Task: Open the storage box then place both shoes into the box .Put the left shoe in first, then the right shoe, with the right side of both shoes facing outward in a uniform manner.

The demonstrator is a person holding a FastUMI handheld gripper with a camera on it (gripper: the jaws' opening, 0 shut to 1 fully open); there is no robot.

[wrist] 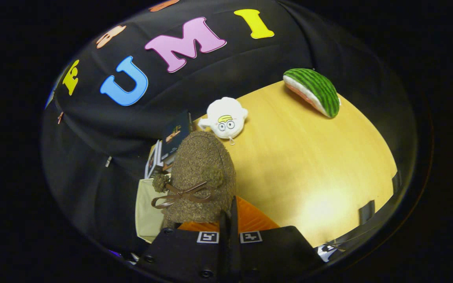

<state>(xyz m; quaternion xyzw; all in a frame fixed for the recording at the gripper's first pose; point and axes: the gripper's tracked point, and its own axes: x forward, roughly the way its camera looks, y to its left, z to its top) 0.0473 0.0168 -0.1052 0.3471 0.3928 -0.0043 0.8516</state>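
Note:
A brown fuzzy shoe (203, 173) with a thin brown bow and a pom-pom hangs tilted just ahead of my fingers, toe pointing away, lifted above the wooden table (309, 165). Its orange lining (254, 220) shows at the opening. My gripper (229, 215) is shut on the rim of the shoe's opening, the fingers pressed nearly together. Below and beside the shoe is a cream-coloured container (146, 208), which may be the storage box; the shoe hides most of it, and I cannot tell whether it is open.
A white plush toy (224, 118) lies on the table beyond the shoe's toe. A watermelon-slice plush (313, 91) sits near the far edge. Several books (169, 143) stand behind the cream container. Bare tabletop stretches beside the shoe.

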